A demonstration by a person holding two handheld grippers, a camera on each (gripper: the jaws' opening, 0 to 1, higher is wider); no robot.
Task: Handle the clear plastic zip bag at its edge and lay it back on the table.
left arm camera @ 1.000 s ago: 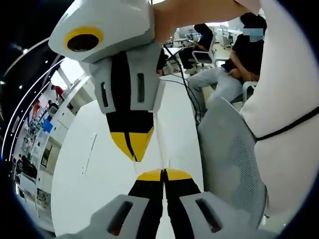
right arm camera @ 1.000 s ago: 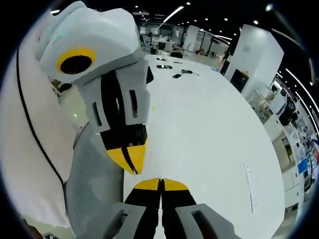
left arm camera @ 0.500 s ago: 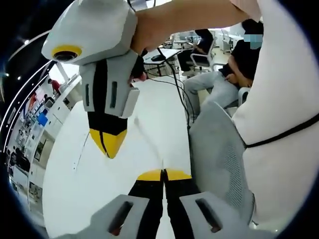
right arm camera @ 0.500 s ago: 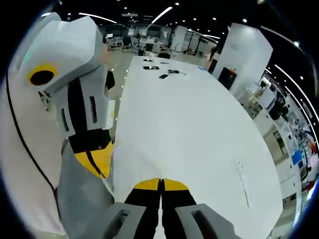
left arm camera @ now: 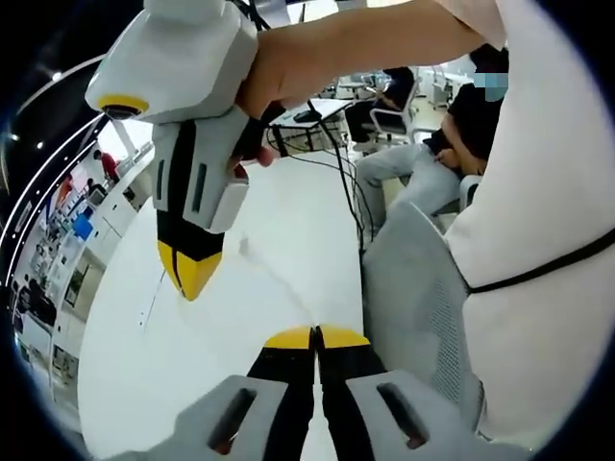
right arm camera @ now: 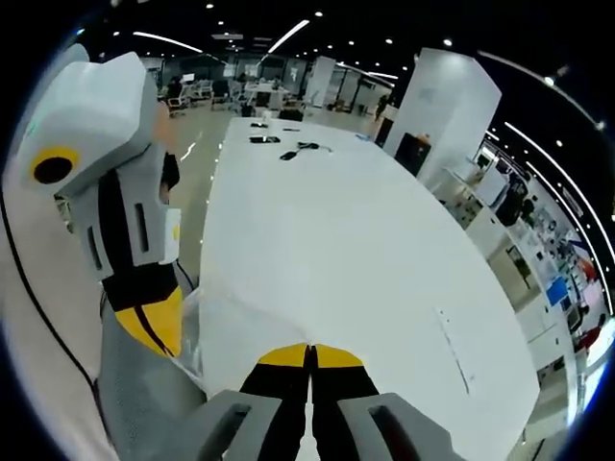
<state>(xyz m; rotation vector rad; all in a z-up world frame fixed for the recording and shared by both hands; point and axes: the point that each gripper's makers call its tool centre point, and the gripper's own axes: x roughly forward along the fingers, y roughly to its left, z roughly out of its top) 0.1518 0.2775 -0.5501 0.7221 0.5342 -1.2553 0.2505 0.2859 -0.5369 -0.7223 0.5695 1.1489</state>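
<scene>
While both hand-held grippers, left and right, pinch the clear zip bag taut at its edge above the counter, the laying-down step appears next, calling for a level descent.

A long table runs away into the room, with a mesh chair at its near edge. Between the two grippers, the clear zip bag hangs over that edge. Cables lie on the table's far end. A seated person is beyond the chair.
</scene>
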